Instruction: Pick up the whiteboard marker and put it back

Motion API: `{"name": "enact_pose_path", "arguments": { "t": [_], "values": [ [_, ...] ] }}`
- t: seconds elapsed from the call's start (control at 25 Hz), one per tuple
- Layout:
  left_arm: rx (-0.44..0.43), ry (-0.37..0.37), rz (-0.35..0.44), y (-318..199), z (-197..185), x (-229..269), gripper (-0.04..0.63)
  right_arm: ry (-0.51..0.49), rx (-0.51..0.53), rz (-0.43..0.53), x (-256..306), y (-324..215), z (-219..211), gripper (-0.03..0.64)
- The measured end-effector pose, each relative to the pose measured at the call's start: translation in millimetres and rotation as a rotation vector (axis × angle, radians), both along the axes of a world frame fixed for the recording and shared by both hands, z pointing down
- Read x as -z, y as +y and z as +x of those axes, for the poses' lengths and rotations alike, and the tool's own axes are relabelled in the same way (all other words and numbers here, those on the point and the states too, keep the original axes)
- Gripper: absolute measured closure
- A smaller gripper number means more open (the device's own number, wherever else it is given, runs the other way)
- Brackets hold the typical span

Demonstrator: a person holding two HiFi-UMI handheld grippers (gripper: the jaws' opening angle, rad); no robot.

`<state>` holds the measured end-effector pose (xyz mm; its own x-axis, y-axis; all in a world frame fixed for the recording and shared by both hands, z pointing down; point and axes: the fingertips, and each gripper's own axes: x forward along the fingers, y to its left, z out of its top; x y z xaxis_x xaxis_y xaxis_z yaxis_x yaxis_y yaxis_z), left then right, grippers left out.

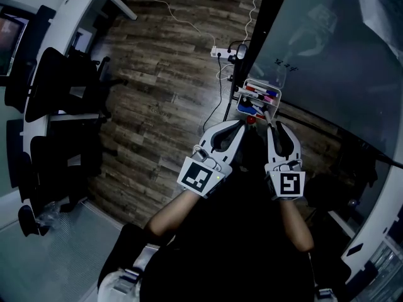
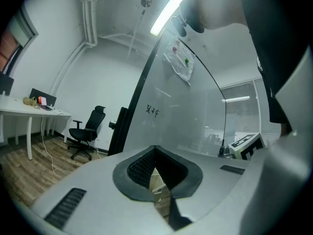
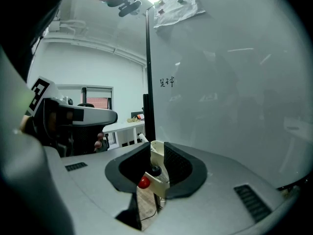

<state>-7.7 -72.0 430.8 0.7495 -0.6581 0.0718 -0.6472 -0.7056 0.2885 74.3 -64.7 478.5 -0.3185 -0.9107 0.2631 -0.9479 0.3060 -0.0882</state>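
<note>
A white marker tray [image 1: 264, 83] with several markers in it hangs at the foot of the glass whiteboard [image 1: 327, 55]. My right gripper [image 1: 275, 126] is just short of the tray's near end, shut on a whiteboard marker [image 1: 267, 116] that points from the jaw tips toward the tray. In the right gripper view the pale marker [image 3: 157, 155] sits between the pads of that gripper [image 3: 156, 147], with a black end and a red knob [image 3: 143, 182] below it. My left gripper [image 1: 239, 126] is beside the right one, shut and empty [image 2: 155, 150].
The board's black frame post [image 1: 261, 24] rises left of the tray. A power strip [image 1: 221, 53] and cables lie on the wooden floor. Black office chairs [image 1: 56, 87] and a white desk stand at the far left. Small handwriting [image 3: 167, 82] is on the board.
</note>
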Motion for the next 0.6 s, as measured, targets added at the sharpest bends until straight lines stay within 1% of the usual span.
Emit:
{"name": "enact_pose_path", "arguments": {
  "t": [0.12,0.44,0.6],
  "values": [
    [-0.006,0.002,-0.004,-1.5,2.9,-1.2,0.588,0.009,-0.006,0.003,1.5,-1.6,2.9,0.537],
    [-0.014,0.002,-0.005,-2.8,6.0,-2.8,0.588,-0.024,-0.021,0.04,6.6,-2.1,5.1,0.537],
    [-0.014,0.007,0.001,-2.7,4.5,-0.2,0.588,-0.039,-0.021,0.04,10.3,-1.6,3.4,0.537]
  ]
}}
